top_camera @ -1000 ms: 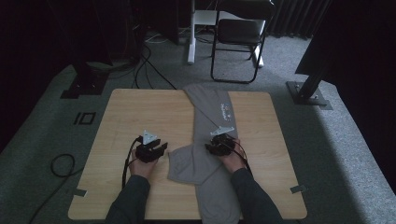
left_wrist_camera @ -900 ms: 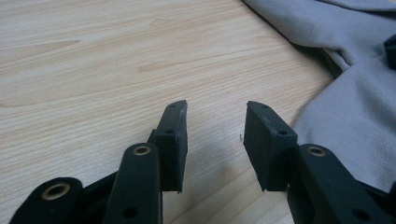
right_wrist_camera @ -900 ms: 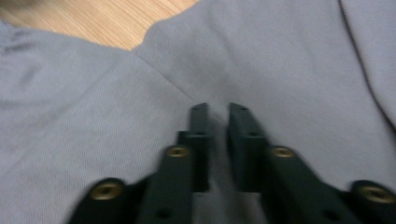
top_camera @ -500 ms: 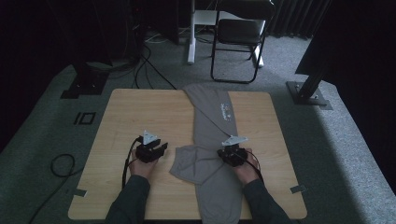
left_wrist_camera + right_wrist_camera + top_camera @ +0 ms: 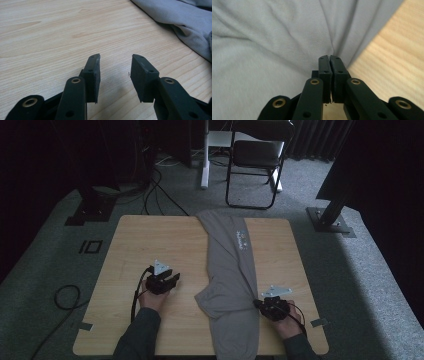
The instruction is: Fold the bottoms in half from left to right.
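1. Item in hand: 1 grey garment [image 5: 234, 270], a shirt with a small chest print, is laid lengthwise down the middle of the desk [image 5: 150, 240], from the far edge to the near edge, where it hangs over.
2. Condition of the garment: it is partly gathered. 1 fold bulges toward the left at mid-length; the right edge is drawn out toward the near right corner.
3. Right gripper [image 5: 267, 306]: it is held near the near right corner, at the garment's right edge. In the right gripper view the jaws are pressed together, and creases of cloth run to their tips [image 5: 329, 58]; the fabric is judged to be pinched there. The jaws have just been closing.
4. Left gripper [image 5: 170, 281]: it is rested on bare wood left of the garment, apart from it. The jaws stand parted with nothing between them [image 5: 115, 72].
5. Progress, as judged: 1 edge is gripped and pulled outward; spreading or folding is at an early stage. The left side remains untouched and the bulge remains unflattened.
6. Containers: 0 are recorded on the desk.
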The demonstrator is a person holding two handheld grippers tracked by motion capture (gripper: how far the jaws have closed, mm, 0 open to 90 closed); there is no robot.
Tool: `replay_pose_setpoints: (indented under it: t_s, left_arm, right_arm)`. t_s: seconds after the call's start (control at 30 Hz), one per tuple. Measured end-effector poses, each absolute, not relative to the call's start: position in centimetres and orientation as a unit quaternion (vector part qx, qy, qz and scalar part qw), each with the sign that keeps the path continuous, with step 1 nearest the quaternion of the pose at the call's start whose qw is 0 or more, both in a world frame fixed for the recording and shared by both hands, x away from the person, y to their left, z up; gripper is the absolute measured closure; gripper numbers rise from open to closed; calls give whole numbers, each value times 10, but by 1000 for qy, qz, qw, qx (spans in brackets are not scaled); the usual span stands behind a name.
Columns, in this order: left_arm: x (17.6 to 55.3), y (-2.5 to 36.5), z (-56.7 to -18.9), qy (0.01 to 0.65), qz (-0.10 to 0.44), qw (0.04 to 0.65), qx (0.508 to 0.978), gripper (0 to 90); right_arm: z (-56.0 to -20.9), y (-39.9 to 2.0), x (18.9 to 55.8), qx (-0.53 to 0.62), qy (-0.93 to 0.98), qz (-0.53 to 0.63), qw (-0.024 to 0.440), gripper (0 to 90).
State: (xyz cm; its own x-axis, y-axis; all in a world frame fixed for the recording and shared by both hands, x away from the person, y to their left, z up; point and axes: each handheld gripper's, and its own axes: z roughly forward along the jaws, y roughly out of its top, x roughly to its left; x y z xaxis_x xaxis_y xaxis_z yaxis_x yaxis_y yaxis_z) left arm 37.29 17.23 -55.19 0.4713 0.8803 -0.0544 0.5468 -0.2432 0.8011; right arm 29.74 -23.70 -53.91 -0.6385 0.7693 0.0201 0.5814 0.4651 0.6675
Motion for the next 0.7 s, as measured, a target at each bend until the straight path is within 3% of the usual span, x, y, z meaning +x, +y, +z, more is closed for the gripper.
replay_pose_setpoints:
  t_s: [0.23,0.53,0.7]
  left_arm:
    - [373,171,-552,469,211,397,761,604]
    - [373,173,-552,470,209,399,759,603]
    - [373,174,-552,471,208,401,757,602]
  right_arm:
    - [-530,-237,303,402,831,357,140,684]
    - [-523,-181,353,389,833,371,131,622]
    - [-530,-150,377,370,846,366,117,541]
